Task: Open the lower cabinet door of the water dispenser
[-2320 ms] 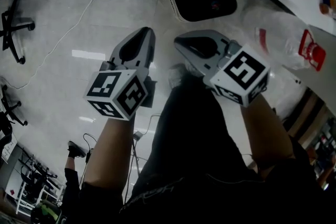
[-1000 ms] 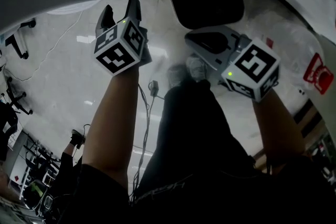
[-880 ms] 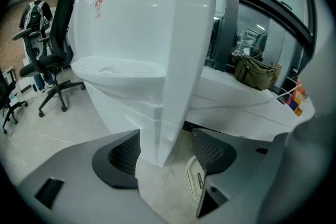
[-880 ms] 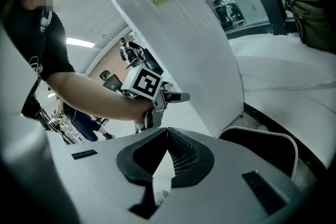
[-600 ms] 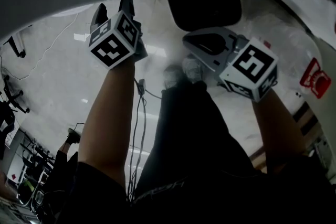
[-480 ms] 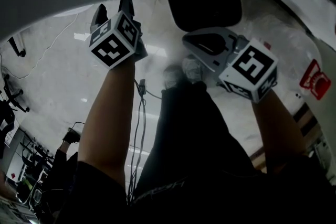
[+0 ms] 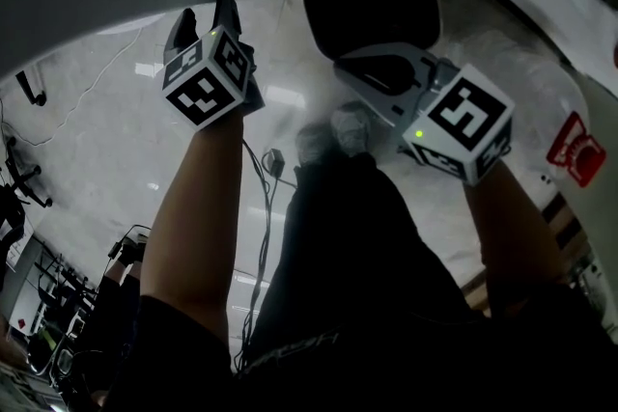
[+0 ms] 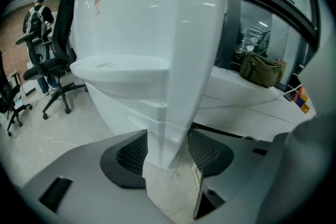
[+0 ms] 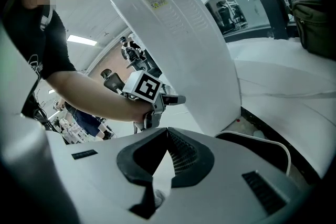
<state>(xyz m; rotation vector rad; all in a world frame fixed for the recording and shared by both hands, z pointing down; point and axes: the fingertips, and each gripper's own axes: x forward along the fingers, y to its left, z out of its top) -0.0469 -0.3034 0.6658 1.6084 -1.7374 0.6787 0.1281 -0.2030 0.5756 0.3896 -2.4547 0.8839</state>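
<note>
Left gripper (image 8: 167, 150) jaws are wide and have just been closing in, with the bottom corner edge of the white plastic lower cabinet door (image 8: 164, 128) sitting right between the pads. The rest of the tall white water dispenser (image 8: 152, 18) rises to 12 o'clock. Right gripper (image 9: 168, 136) jaws are pinched together on nothing, pointing at the dispenser's side at 12 o'clock.

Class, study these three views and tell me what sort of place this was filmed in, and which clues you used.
Probably an office or workroom: wheeled office chairs on a hard pale floor, a white water dispenser, and a green bag on a white desk.
</note>
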